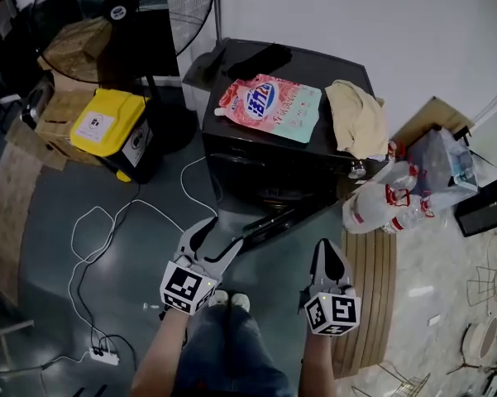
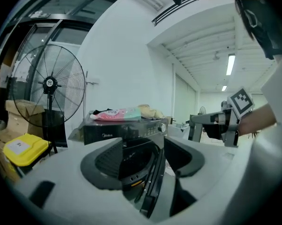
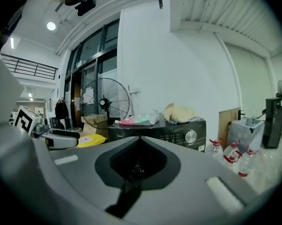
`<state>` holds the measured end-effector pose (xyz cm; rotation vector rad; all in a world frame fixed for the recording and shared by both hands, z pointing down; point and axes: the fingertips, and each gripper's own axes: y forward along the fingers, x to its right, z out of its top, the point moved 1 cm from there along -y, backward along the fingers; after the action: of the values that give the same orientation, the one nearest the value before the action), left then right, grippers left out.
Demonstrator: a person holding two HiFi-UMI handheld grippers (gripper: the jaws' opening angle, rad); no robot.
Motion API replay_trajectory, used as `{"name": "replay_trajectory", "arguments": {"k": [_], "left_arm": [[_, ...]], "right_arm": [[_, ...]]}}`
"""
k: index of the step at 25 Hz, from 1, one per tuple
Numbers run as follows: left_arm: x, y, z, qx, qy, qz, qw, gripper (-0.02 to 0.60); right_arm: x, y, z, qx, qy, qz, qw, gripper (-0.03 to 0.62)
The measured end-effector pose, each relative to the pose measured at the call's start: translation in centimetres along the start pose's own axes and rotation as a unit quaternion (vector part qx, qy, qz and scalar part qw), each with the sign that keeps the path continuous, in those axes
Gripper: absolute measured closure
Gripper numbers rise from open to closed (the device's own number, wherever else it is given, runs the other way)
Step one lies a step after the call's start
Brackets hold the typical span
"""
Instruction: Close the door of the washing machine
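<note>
Straddling the thin edge of the door (image 1: 269, 220) with the left gripper (image 1: 217, 238), jaws apart, nothing clamped. Door hanging wide off the washing machine (image 1: 289, 151) front. Right gripper (image 1: 327, 253) jaws together, empty. Could skid off that edge on a loose push, leaving it unlatched.

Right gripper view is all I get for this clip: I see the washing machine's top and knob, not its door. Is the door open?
Observer: Yes. The head view shows the door swung out from the front of the washing machine.
Operator: Is the left gripper on it?
Observer: The left gripper has its jaws apart, and its own view shows the door's edge in the gap. I cannot tell whether they touch.
Operator: Anything underfoot?
Observer: A white power strip lies on the floor at the person's left.
</note>
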<state>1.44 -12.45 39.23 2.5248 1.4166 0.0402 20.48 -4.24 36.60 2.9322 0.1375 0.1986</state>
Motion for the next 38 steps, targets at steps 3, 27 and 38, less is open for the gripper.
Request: {"name": "replay_trajectory", "arguments": {"k": [3,27,38], "left_arm": [[0.5,1.5,-4.3,-0.025,0.008,-0.015,0.9995,0.319],[3.9,9.7,-29.5,-0.145,0.107,-0.111,0.9774,0.443],[3.1,10.5,-29.3,-0.151,0.087,-0.134,0.9756,0.508]], "right_arm": [[-0.2,1.2,-2.9,-0.014,-0.004,0.013,1.0,0.583],[-1.9,4.8,-21.3,-0.084,-0.004,0.078,0.993,0.583],[-1.7,6.4,-21.4,-0.095,-0.002,0.086,0.992,0.583]]}}
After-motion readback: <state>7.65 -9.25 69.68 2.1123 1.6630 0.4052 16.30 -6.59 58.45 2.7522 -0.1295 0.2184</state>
